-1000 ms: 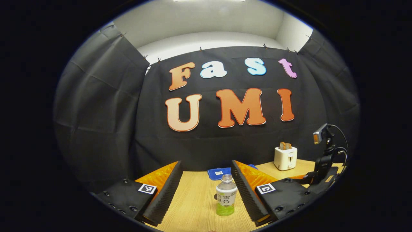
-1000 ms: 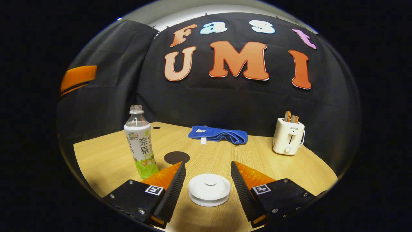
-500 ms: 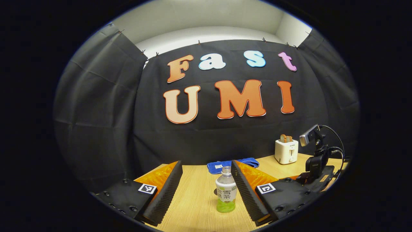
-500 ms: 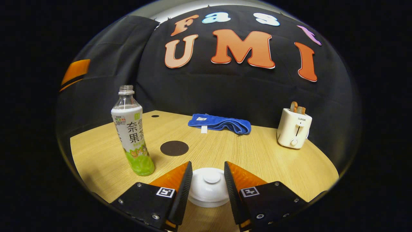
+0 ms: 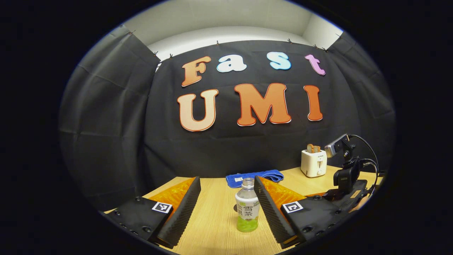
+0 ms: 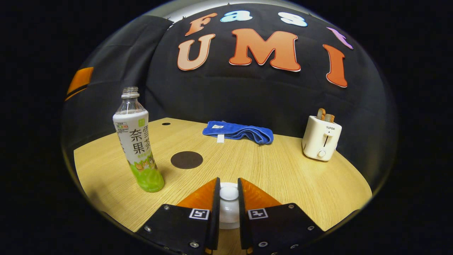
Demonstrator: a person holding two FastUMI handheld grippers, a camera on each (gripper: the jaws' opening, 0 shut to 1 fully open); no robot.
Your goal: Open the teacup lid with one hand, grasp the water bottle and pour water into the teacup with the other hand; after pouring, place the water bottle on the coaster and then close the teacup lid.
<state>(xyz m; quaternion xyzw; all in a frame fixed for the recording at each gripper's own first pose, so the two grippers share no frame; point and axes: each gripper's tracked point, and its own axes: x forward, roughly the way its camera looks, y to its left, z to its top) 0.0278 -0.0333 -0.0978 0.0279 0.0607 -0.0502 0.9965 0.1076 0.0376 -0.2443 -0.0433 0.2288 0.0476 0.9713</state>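
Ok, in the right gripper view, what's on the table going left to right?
Water bottle → dark round coaster → blue towel → white toaster.

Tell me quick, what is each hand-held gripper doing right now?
Left hand-held gripper: open, holding nothing, with the bottle standing between its fingers.
Right hand-held gripper: closed on the knob of the white teacup lid.
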